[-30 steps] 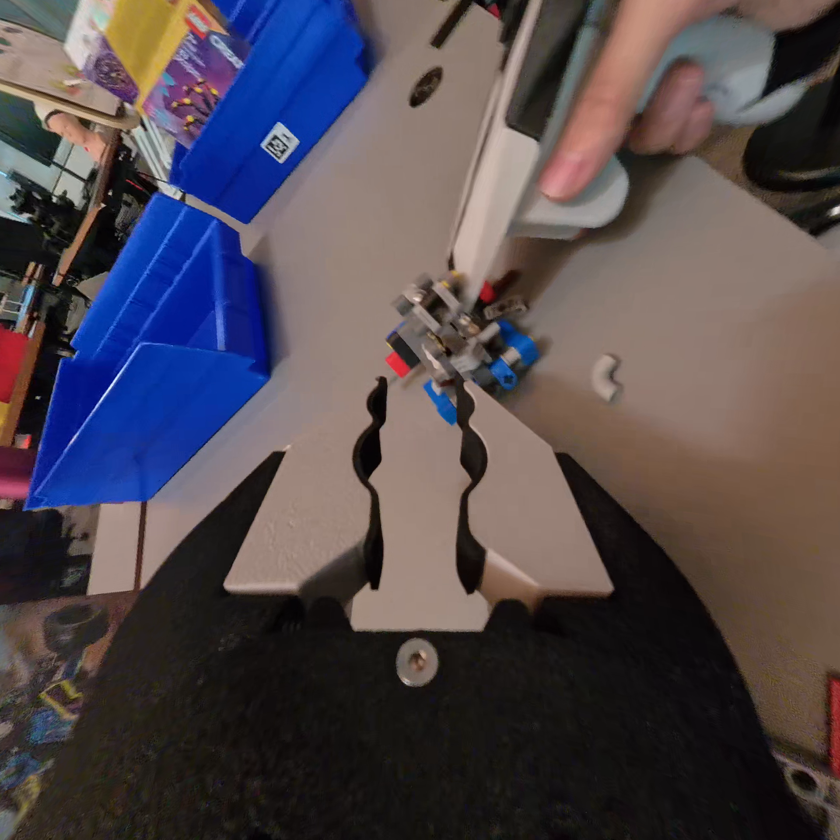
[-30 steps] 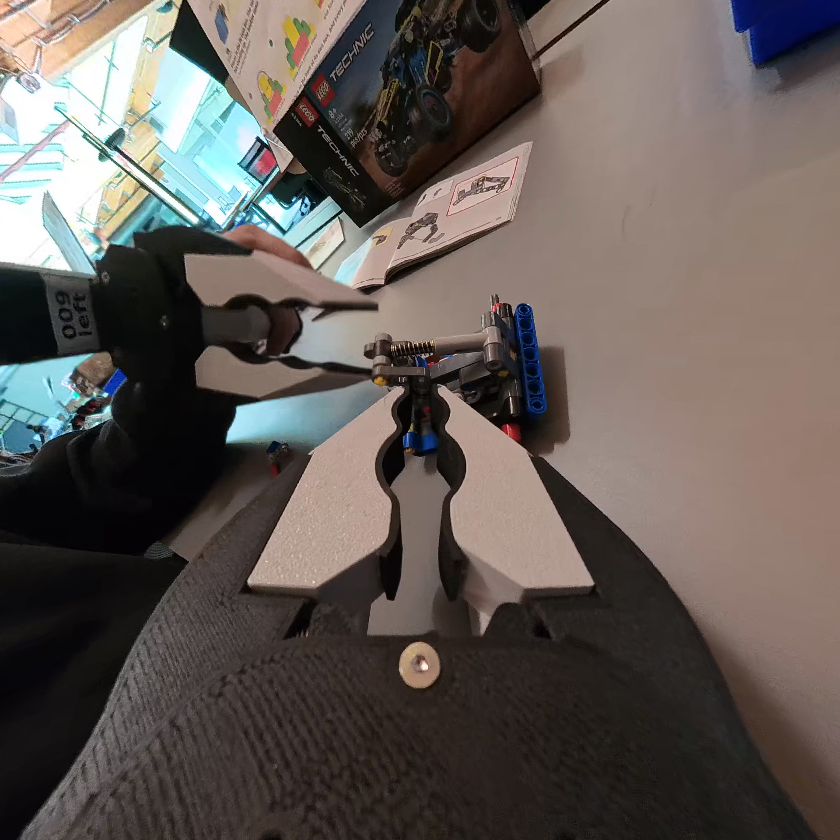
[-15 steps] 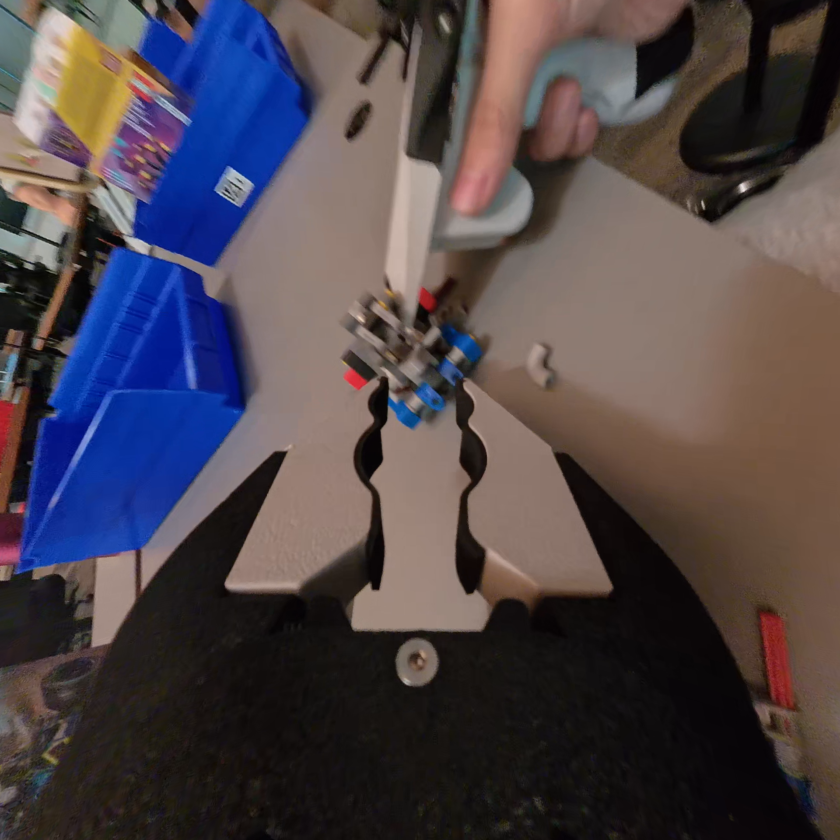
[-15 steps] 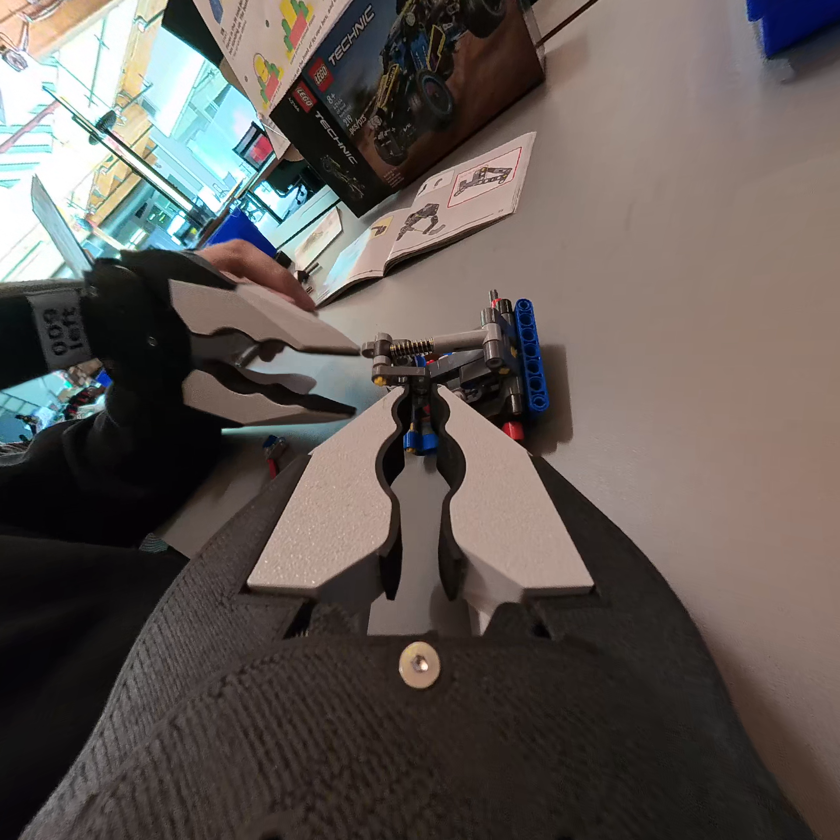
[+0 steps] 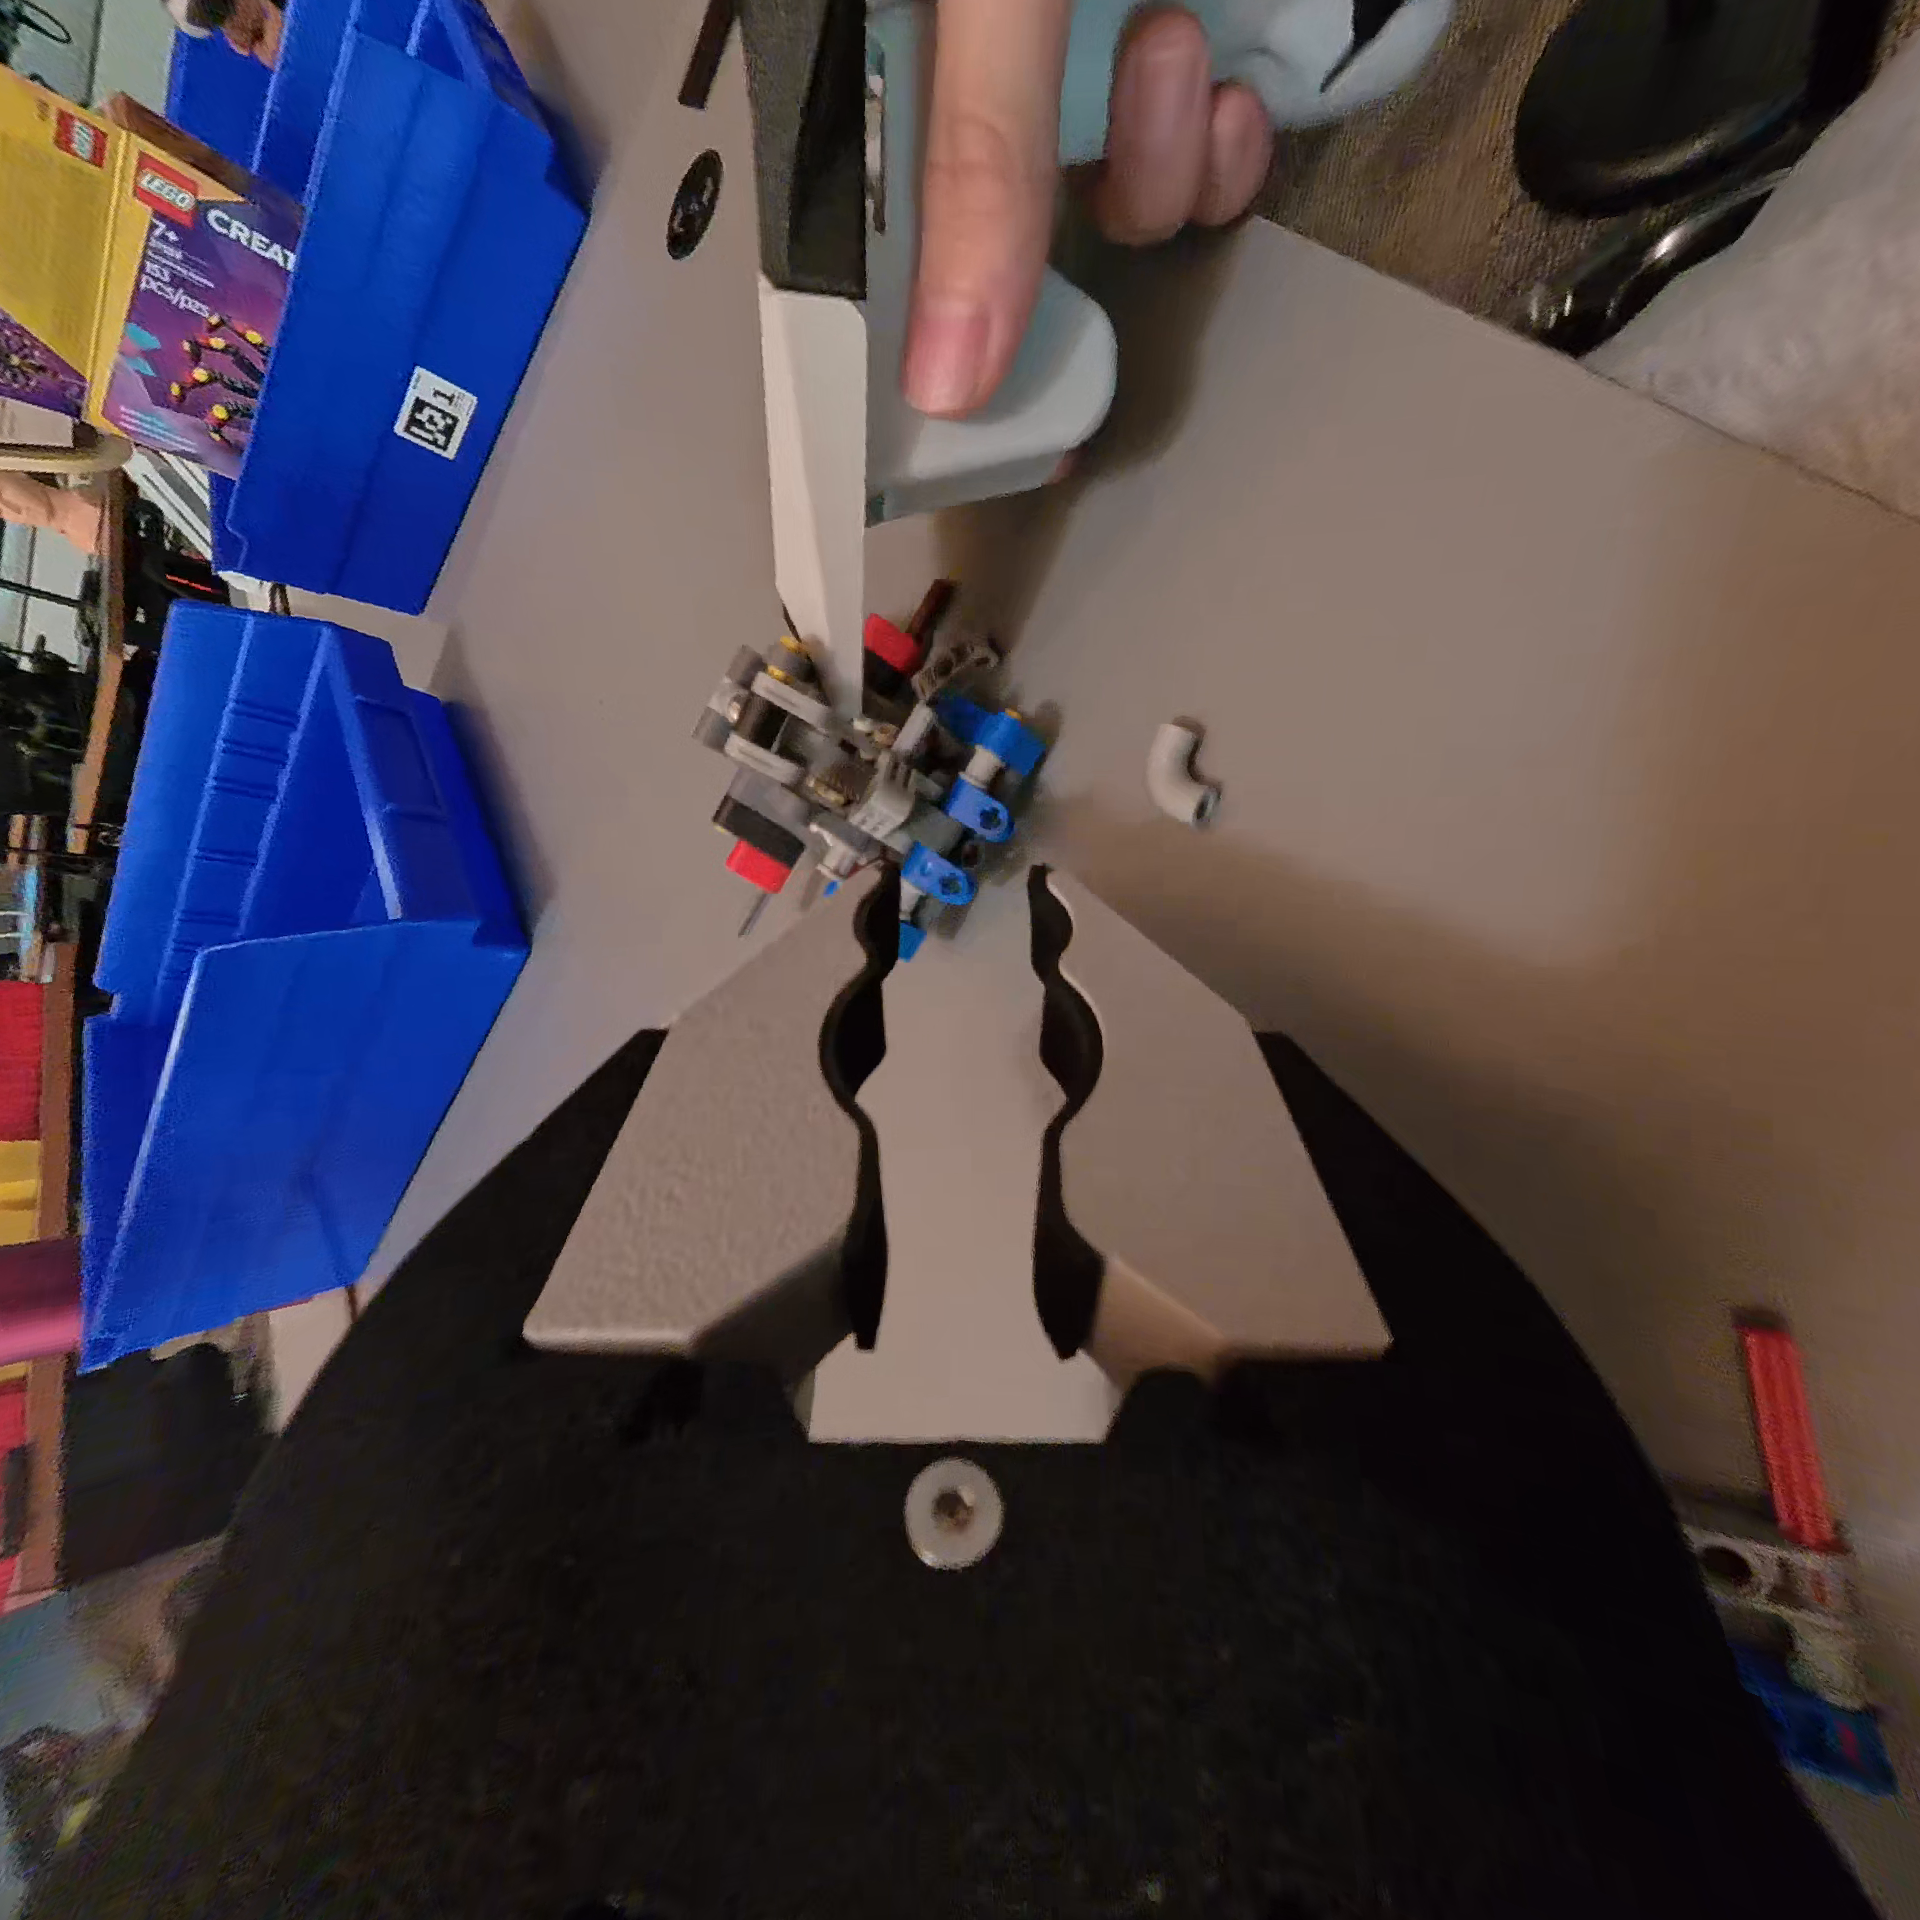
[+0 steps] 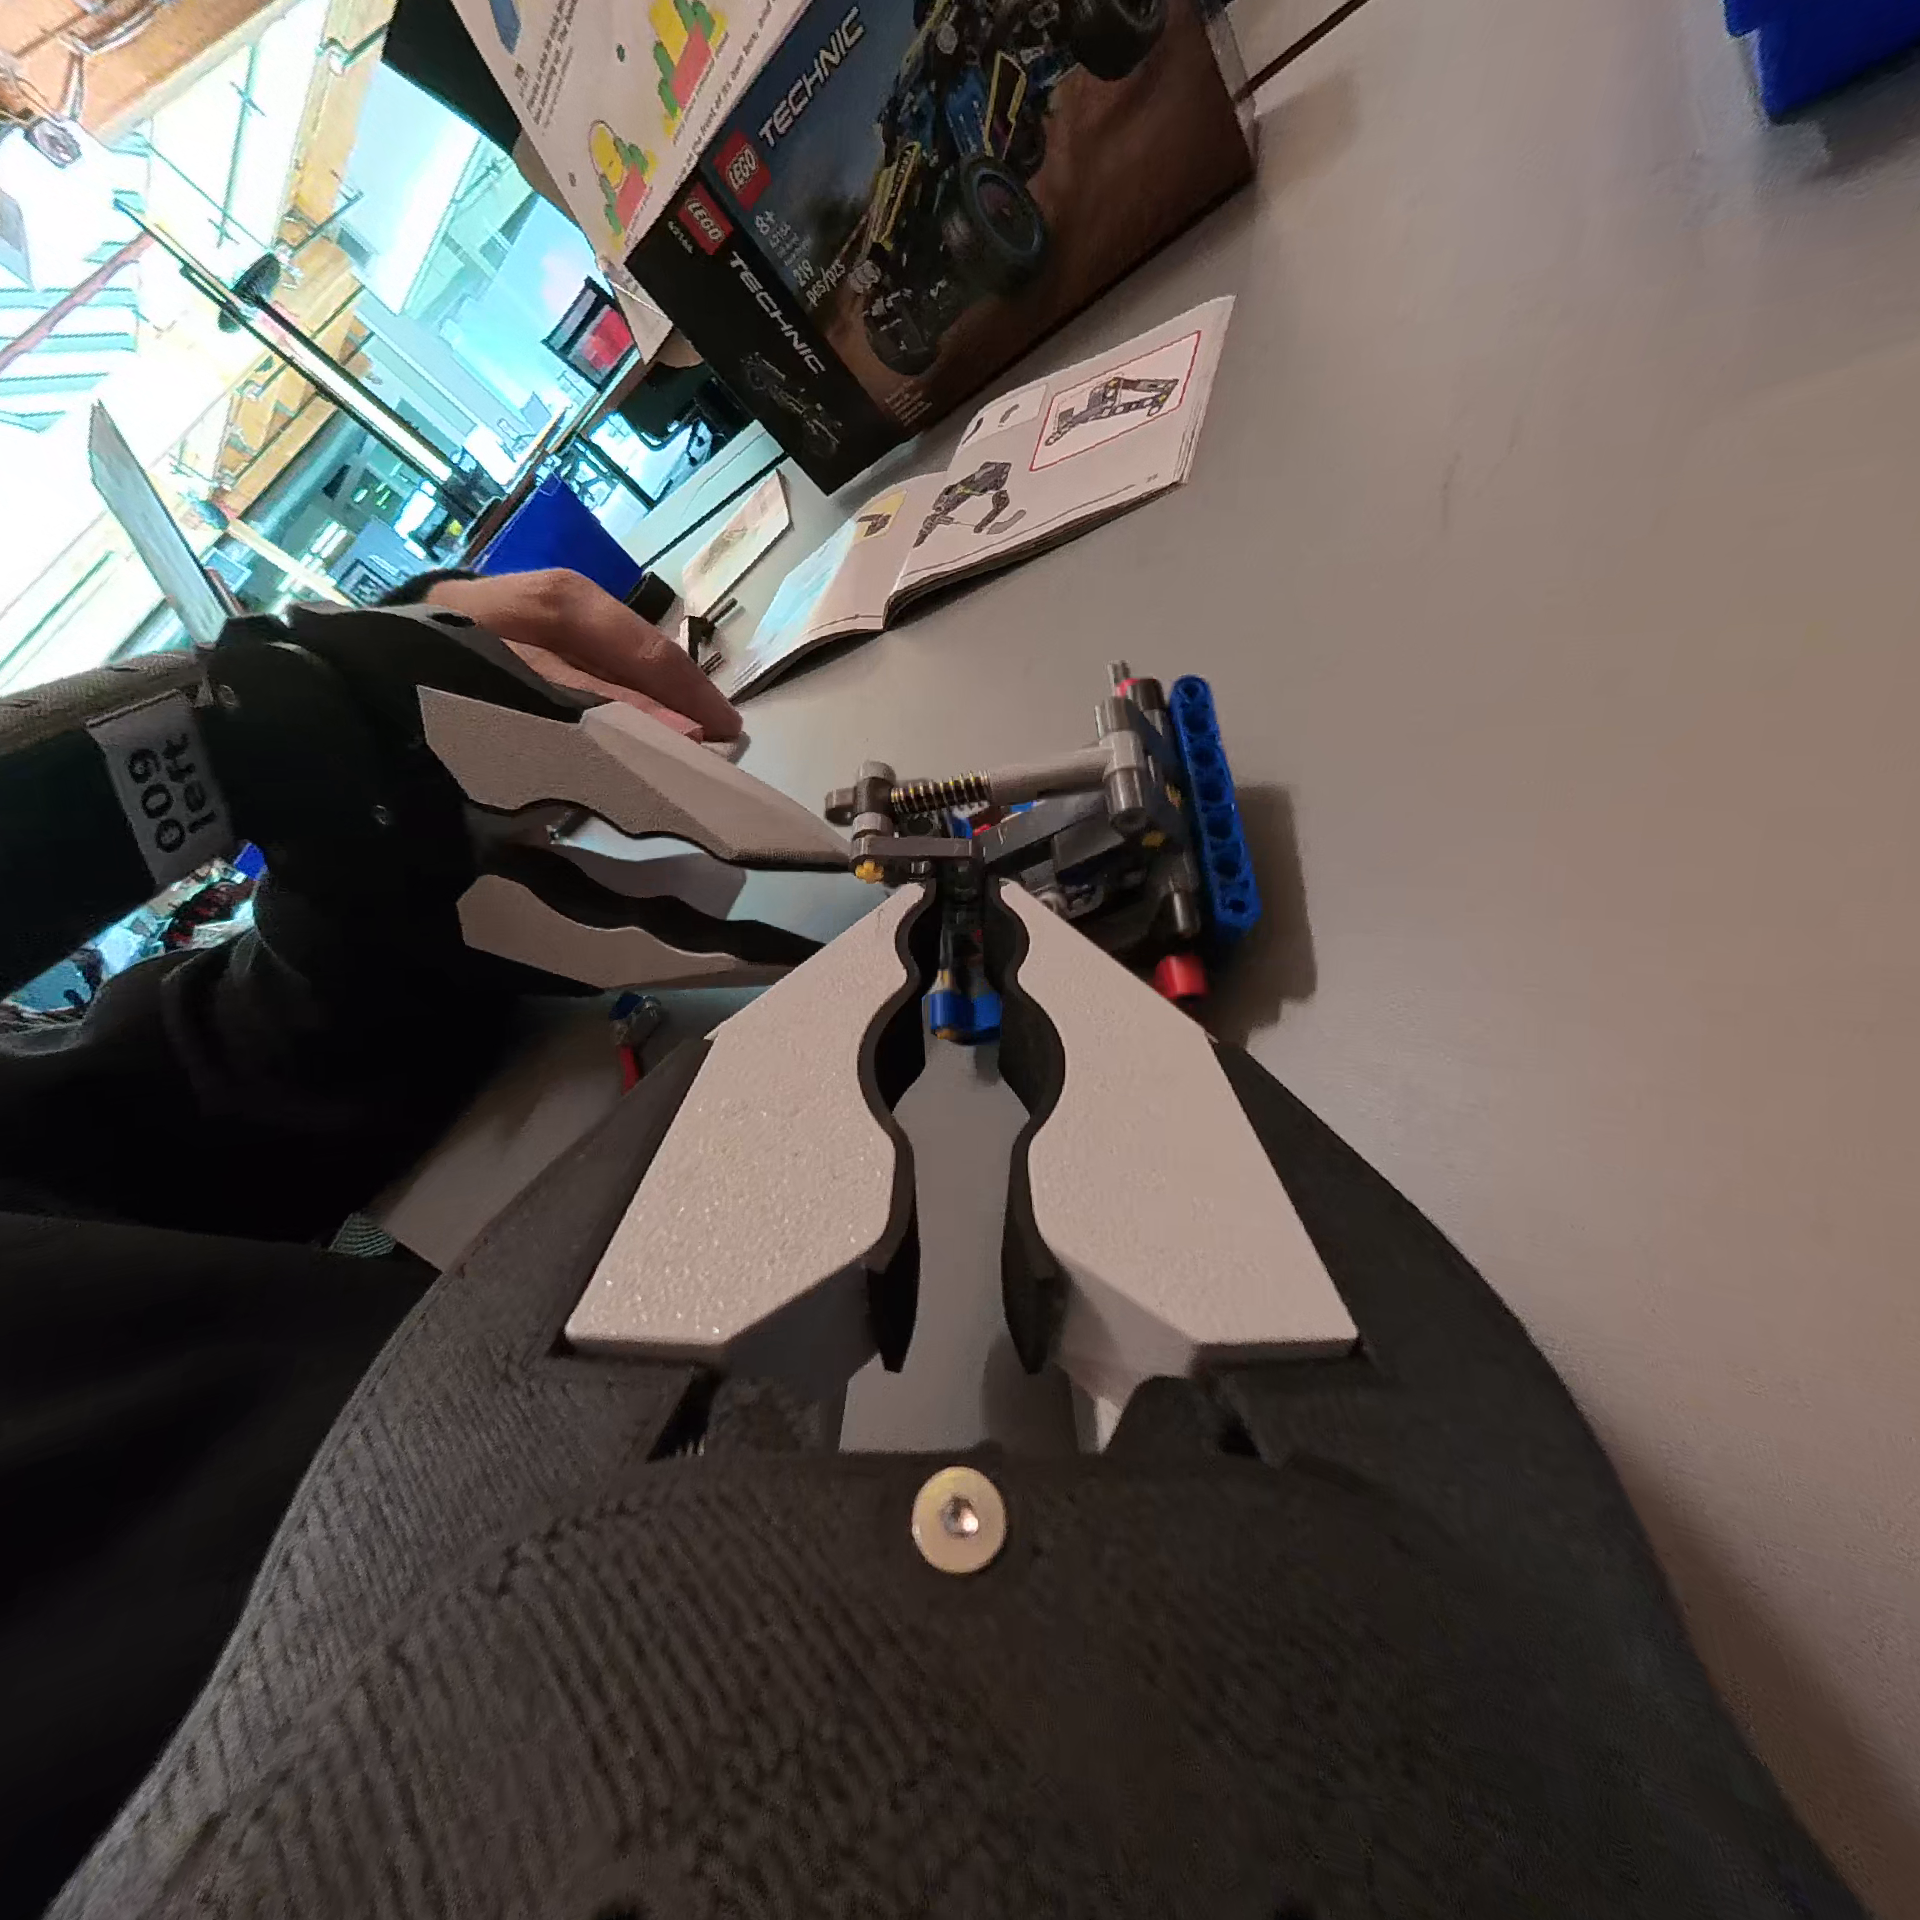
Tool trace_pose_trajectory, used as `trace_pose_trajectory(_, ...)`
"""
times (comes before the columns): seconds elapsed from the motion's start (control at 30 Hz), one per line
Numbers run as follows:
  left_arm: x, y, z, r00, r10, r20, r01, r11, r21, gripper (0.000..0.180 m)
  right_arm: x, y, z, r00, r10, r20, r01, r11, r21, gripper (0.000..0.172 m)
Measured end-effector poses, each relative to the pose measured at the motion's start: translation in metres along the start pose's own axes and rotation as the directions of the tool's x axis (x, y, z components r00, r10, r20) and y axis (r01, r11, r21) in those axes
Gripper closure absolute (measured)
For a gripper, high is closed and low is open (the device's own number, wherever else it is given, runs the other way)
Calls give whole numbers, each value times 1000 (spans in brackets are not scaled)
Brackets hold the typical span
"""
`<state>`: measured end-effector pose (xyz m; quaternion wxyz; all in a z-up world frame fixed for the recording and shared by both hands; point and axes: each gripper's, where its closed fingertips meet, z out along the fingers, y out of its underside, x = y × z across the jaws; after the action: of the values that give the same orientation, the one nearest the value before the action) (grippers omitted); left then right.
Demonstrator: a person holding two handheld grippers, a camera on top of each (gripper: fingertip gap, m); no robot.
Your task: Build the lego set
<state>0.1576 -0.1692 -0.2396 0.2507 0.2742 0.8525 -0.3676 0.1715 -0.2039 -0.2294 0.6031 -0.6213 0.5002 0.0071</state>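
The grey and blue brick assembly (image 6: 1091,831) lies mid-surface (image 6: 1558,727). My right fingers (image 6: 961,914) are clamped on its dark blue-tipped stub. My left fingers (image 5: 961,894) stand apart, one tip touching the assembly's end; a grey elbow piece (image 5: 1179,774) lies near

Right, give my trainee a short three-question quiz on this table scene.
1. True or false: the right gripper is shut on part of the grey-and-blue brick-built assembly.
2. Which loose piece lies on the grey table near that assembly: A) a pale grey elbow piece, B) a green wheel, C) a yellow plate?
3. Fill in: the two plastic bins beside the table are ____.

Key: 1 true; 2 A; 3 blue.
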Motion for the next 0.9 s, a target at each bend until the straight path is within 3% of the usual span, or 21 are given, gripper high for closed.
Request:
trace_pose_trajectory(0.1,-13,-8,-2,989,-144,28,141,987,79,154,0,0,0,1000,-2,0,2,1000,0,167)
trace_pose_trajectory(0.17,-23,-7,-1,944,-329,13,326,940,101,157,0,0,0,1000,1,4,-1,1000,4,167)
trace_pose_trajectory(0.27,-30,-2,5,741,-664,-95,671,733,108,151,-1,-1,0,1000,2,5,-2,1000,6,167)
trace_pose_trajectory(0.33,-31,-15,4,596,-764,-246,802,582,133,144,-1,-1,0,1000,2,6,-2,1000,5,167)
trace_pose_trajectory(0.37,-33,-15,6,549,-792,-267,834,537,123,142,-1,0,0,1000,2,6,-2,1000,5,167)
trace_pose_trajectory(0.43,-33,-9,13,543,-801,-254,838,539,90,135,-1,0,0,1000,2,7,-2,1000,3,167)
trace_pose_trajectory(0.6,-30,1,24,559,-800,-218,824,564,47,138,-1,-1,-1,1000,9,13,-9,1000,5,168)
trace_pose_trajectory(0.9,-26,-2,25,580,-751,-315,805,588,81,154,-1,3,2,1000,-14,1,14,1000,-22,167)
